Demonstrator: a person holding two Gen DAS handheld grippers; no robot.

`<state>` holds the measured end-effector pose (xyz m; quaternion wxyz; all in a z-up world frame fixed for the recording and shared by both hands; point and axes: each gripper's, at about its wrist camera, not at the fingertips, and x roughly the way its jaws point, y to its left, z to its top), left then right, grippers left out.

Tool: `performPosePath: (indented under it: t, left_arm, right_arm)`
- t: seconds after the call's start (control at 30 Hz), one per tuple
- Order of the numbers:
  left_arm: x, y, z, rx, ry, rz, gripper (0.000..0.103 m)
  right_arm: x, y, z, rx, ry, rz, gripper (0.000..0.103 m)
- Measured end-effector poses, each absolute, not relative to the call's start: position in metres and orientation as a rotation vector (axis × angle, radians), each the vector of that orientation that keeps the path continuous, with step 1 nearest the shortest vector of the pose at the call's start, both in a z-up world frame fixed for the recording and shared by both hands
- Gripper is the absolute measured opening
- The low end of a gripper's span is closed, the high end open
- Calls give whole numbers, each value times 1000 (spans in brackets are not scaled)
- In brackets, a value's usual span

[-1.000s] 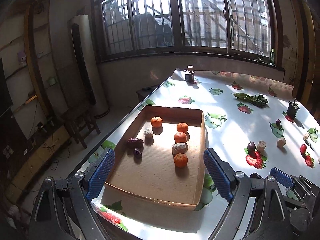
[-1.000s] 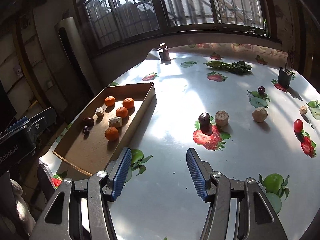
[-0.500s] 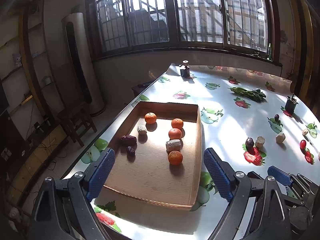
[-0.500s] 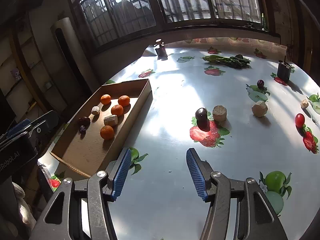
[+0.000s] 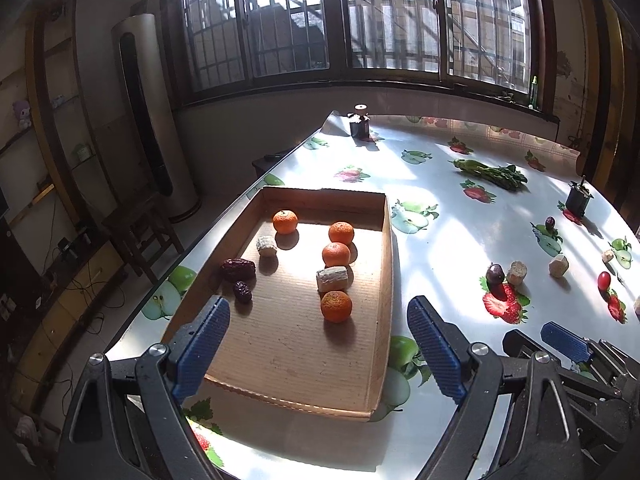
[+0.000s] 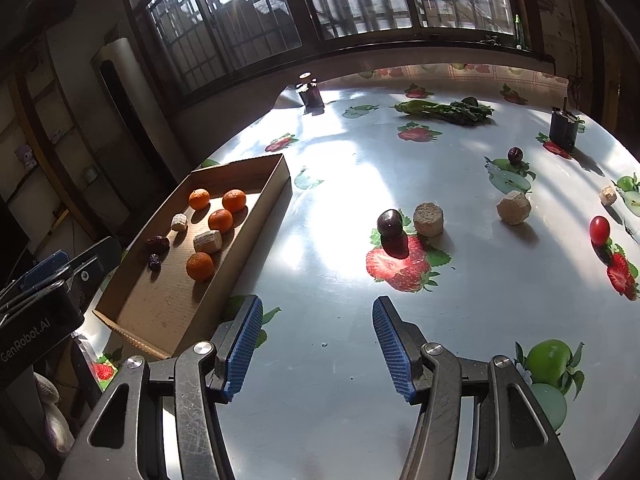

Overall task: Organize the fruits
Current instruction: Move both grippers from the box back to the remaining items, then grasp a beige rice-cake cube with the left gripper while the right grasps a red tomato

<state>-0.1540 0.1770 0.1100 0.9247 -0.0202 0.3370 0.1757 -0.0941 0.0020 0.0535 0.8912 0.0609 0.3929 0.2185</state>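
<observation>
- Sorting looks partly done: the box (image 5: 382,280) at the table's (image 6: 340,360) left edge already holds four oranges (image 5: 336,306), two pale chunks (image 5: 331,278) and two dates (image 5: 237,269).
- Left out on the table, to the right of the box: a dark plum (image 6: 389,223) touching a pale cylinder (image 6: 428,219), another pale lump (image 6: 513,208), a small pale piece (image 6: 608,195), a red tomato (image 6: 599,229) and a far small dark fruit (image 6: 515,155). My guess is these go in next.
- Greens (image 6: 444,109) lie far off, near the window.
- The oranges are round, bright and dimpled; the dates wrinkled and dark; the plum glossy.
- The left gripper (image 5: 318,346) hangs over the box's near end, jaws spread wide, holding nothing.
- The right gripper (image 6: 316,346) hangs over bare table near the plum, jaws apart and empty.
</observation>
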Motion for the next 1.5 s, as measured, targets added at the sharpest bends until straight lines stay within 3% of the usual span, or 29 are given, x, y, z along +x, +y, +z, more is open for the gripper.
performPosePath:
  t: [0.2,0.4,0.7,1.0,1.1,1.17,1.5]
  left_arm:
    - [-144,168,106,-22,722,305,90]
    - [-123,165,100,-72,773,219,90]
    - [-73,121,78,-126,908,-25,90]
    - [-11,96,64,-127,982,-85,90]
    - [2,82,58,-145,1008,-161,88]
    - [6,65,57,-91,1012,-172,79]
    - [50,-27,46,52,960,-341,78]
  right_arm:
    - [-89,-34,62,138,807,399,62]
    - [-84,-128,84,117,750,190,69]
    - [-53,-242,83,181,804,-8,70]
    - [18,-227,50,255,934,75,69]
    - [32,-224,43,245,907,12,69]
    - [34,-227,37,235,890,-14,69]
    - [36,-236,22,247,890,29,67]
